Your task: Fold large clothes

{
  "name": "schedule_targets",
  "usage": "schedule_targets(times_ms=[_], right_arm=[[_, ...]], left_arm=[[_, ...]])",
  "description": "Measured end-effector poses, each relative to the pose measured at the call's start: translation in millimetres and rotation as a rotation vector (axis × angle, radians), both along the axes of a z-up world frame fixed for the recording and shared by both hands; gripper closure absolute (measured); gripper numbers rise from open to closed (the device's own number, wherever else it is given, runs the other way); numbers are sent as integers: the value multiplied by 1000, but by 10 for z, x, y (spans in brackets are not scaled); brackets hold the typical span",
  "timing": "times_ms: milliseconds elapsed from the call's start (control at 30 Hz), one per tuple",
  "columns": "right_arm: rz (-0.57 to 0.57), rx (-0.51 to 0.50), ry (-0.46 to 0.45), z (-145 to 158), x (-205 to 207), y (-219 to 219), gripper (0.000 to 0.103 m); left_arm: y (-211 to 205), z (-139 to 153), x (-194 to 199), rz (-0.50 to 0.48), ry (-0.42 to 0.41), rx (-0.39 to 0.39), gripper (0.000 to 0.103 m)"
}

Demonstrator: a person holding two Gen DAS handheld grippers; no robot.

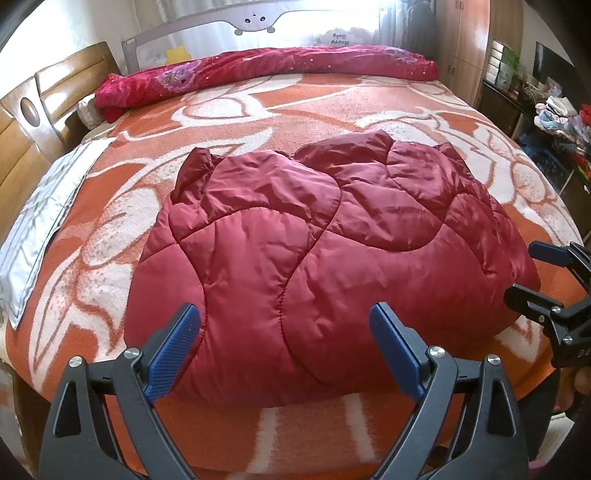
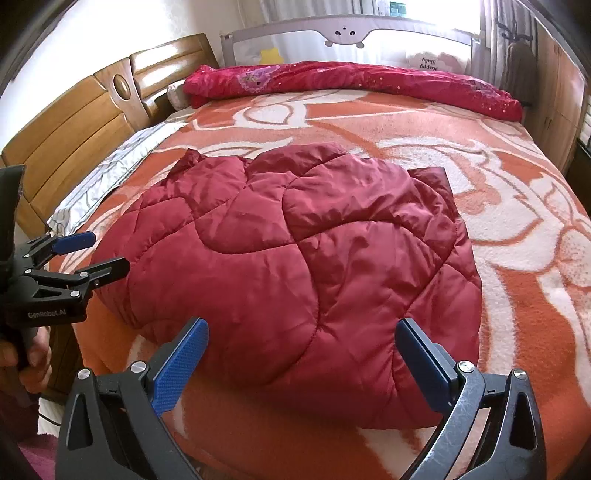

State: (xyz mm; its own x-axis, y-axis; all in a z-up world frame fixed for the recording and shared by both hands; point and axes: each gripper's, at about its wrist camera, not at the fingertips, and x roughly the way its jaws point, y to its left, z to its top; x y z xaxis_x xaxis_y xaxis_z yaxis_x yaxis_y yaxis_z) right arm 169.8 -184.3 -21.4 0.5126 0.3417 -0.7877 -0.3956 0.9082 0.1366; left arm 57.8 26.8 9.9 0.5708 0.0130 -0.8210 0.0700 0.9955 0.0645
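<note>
A dark red quilted puffer jacket point(image 1: 314, 258) lies folded into a compact bundle on the bed; it also shows in the right wrist view point(image 2: 295, 258). My left gripper point(image 1: 284, 321) is open and empty, held just above the jacket's near edge. It also shows at the left of the right wrist view point(image 2: 107, 254), open. My right gripper point(image 2: 301, 336) is open and empty over the jacket's near edge. It also shows at the right edge of the left wrist view point(image 1: 524, 271), beside the jacket's right side.
An orange and white patterned blanket point(image 1: 258, 110) covers the bed. A rolled red floral quilt point(image 1: 266, 70) lies along the far side below a grey bed rail point(image 1: 255, 22). A wooden headboard point(image 1: 33, 122) stands at the left, with a white pillowcase point(image 1: 40, 229) beside it. Cluttered shelves point(image 1: 554, 122) stand at the right.
</note>
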Motion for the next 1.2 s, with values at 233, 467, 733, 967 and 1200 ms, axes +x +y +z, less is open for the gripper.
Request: schedule_targets(times_ms=[233, 467, 733, 967, 1200], right_arm=[[0, -1, 0, 1, 5, -2, 1], [1, 2, -2, 8, 20, 0, 1], [0, 1, -2, 23, 21, 16, 1], [3, 7, -10, 60, -38, 40, 1], [0, 9, -12, 61, -54, 27, 1]], left_arm=[[-5, -2, 13, 1, 4, -2, 9], [-9, -3, 28, -1, 0, -7, 9], [-18, 5, 13, -6, -2, -1, 9], [-40, 29, -8, -14, -9, 5, 9], [-54, 61, -44, -19, -16, 3, 9]])
